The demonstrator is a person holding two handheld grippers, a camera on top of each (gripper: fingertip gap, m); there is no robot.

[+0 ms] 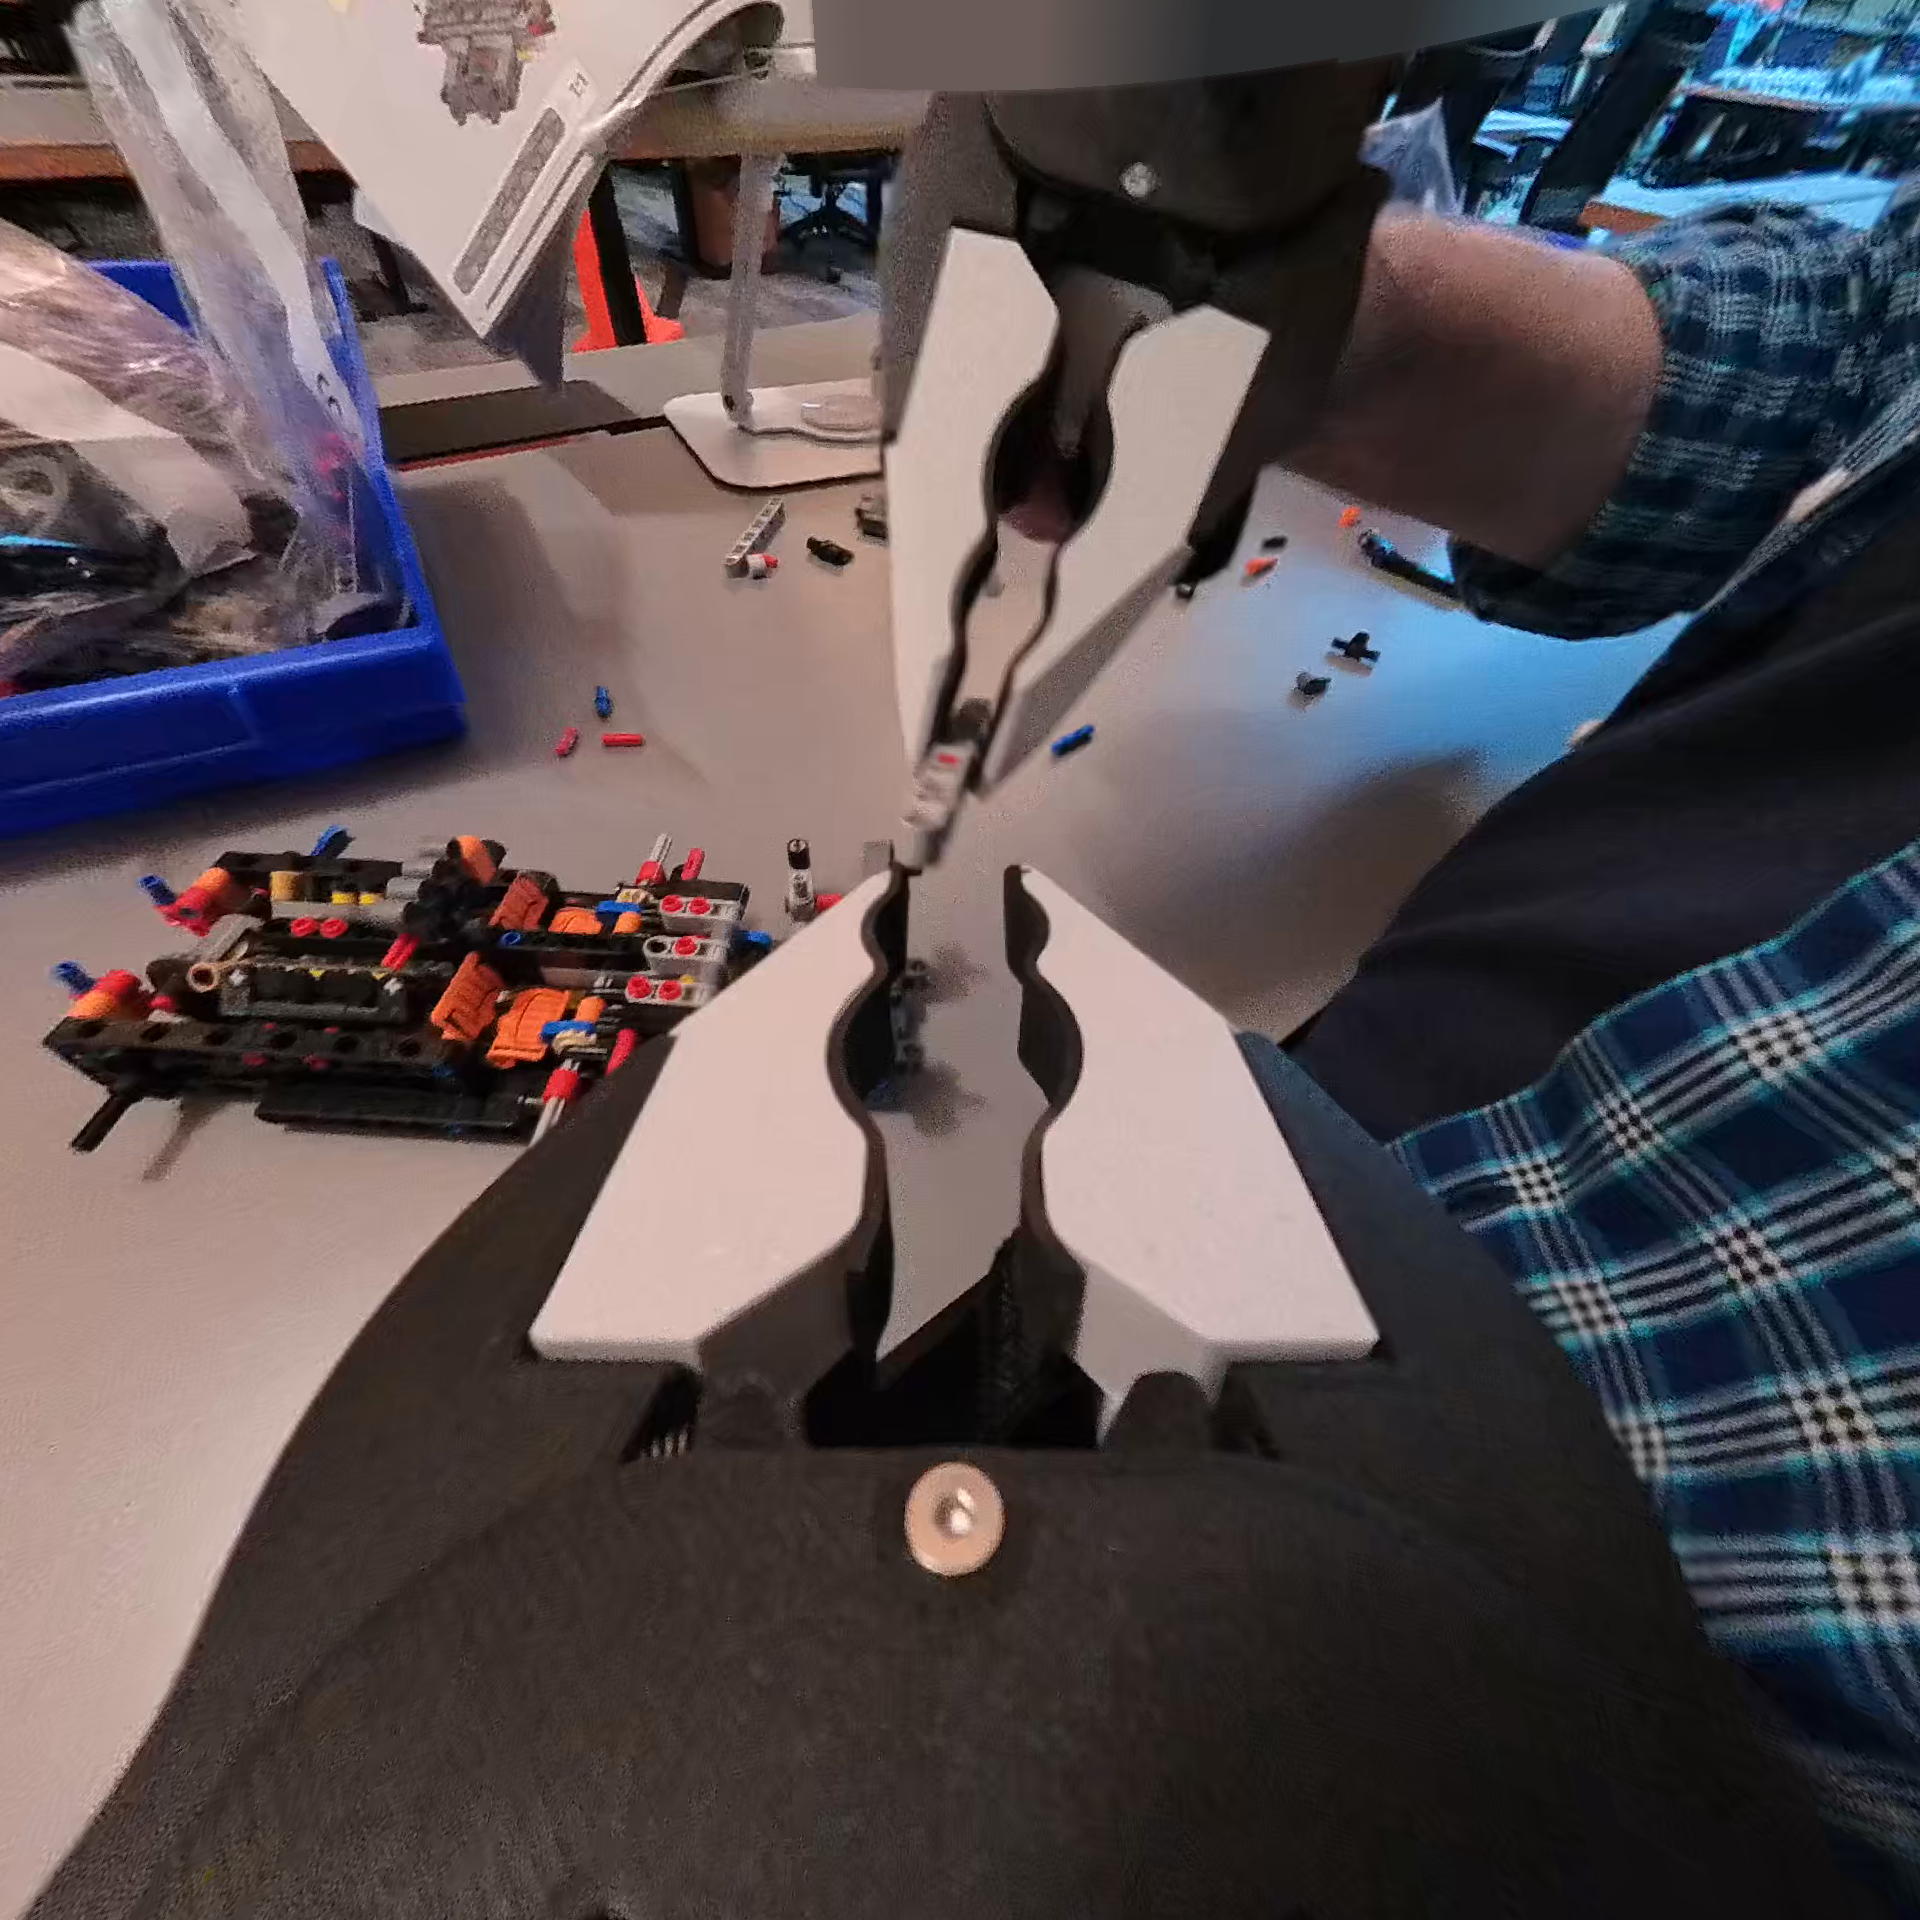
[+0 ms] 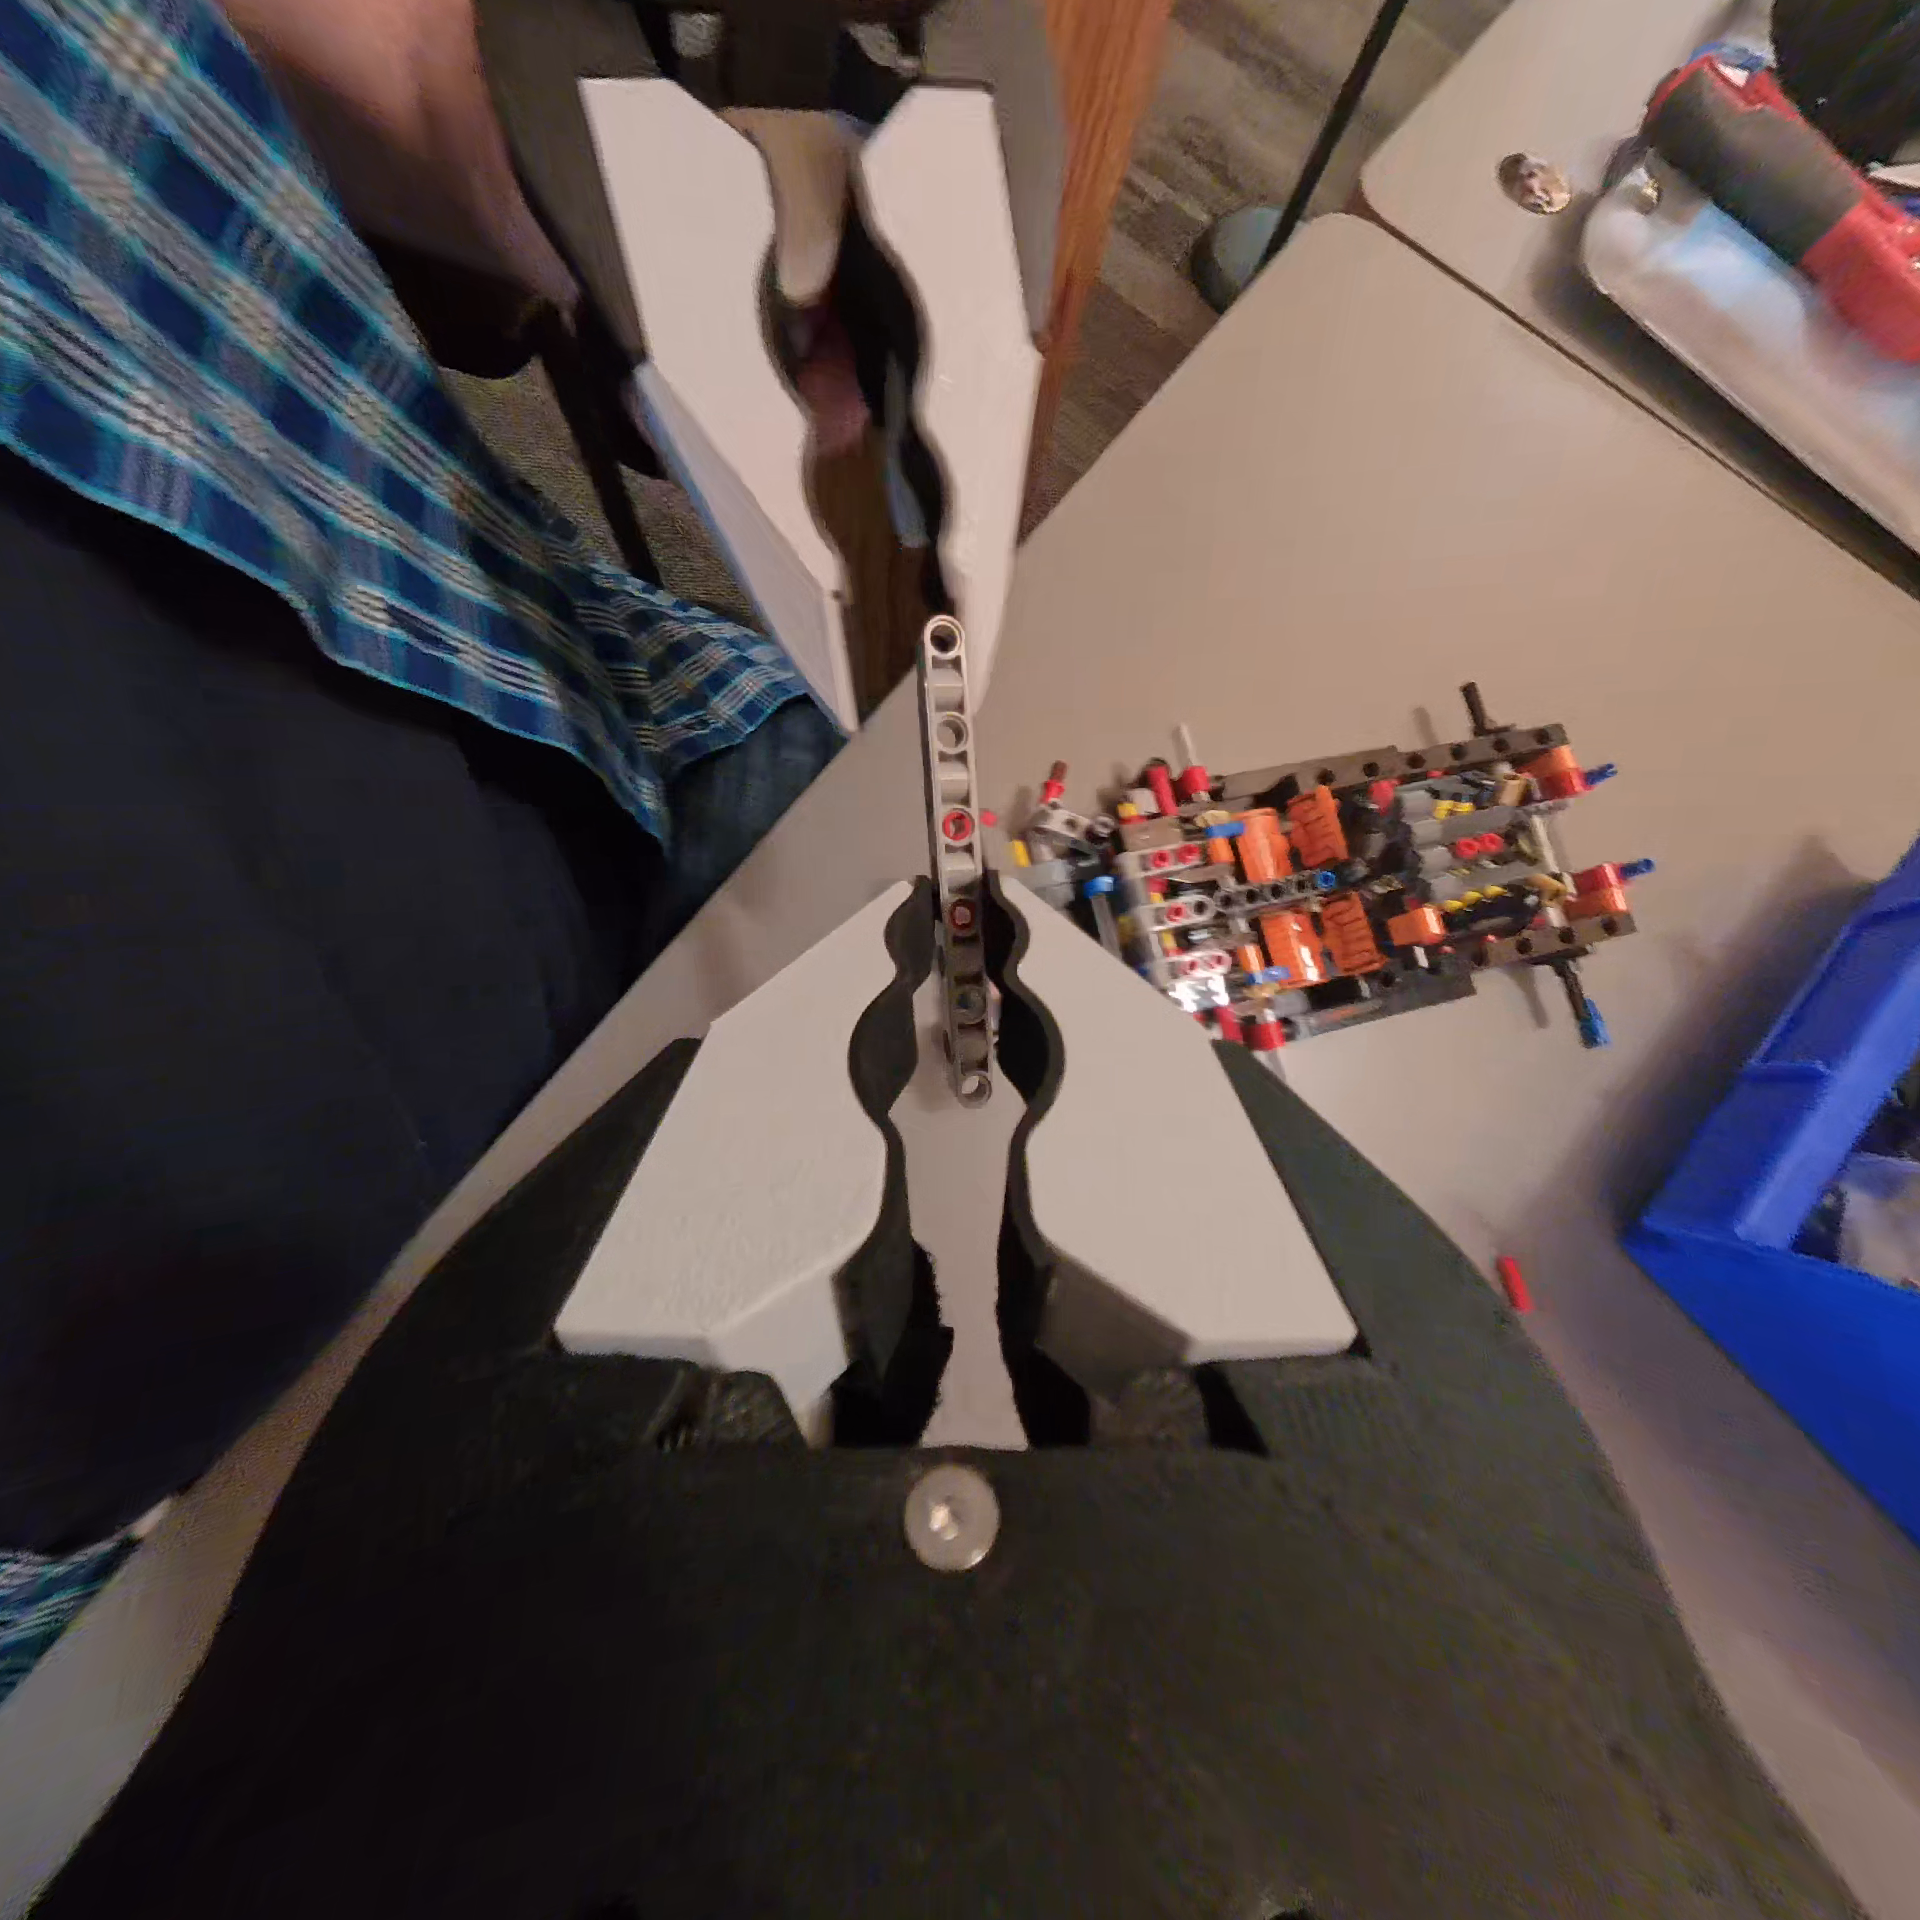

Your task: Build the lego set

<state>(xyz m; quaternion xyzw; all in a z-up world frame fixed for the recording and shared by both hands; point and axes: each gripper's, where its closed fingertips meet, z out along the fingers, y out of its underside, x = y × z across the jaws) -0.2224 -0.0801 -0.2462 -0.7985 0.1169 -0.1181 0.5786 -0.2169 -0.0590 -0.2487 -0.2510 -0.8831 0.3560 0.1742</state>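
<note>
Grey plastic forms the part I am holding: a long, thin Technic liftarm beam (image 2: 954, 821) with a row of holes and two red pins seated in it. My right gripper (image 2: 956, 914) has its jaws clamped on the lower, darker portion of this beam, and the upper portion stands out beyond the fingertips. In the left wrist view the same beam (image 1: 943, 781) points down out of the right gripper (image 1: 961, 738) toward my left tool.

My left gripper (image 1: 954, 883) has its jaws parted, with grey table surface showing in the gap. A small dark piece (image 1: 906, 1023) lies against the inner face of one finger; I cannot tell whether it is gripped or resting on the table below. The beam's tip sits just above the left gripper's fingertips.

The partly built chassis (image 1: 405, 982), made of black and grey beams with orange blocks and red and blue pins, lies flat on the grey table (image 1: 260, 1299) to the left of my left gripper. From the right wrist view, the chassis (image 2: 1351, 883) lies to the right of the beam.

Loose pins (image 1: 621, 740) are scattered on the table beyond the chassis. A blue bin (image 1: 239, 707) holding plastic bags stands at the far left. An instruction booklet (image 1: 499, 135) is propped on a stand behind it.
</note>
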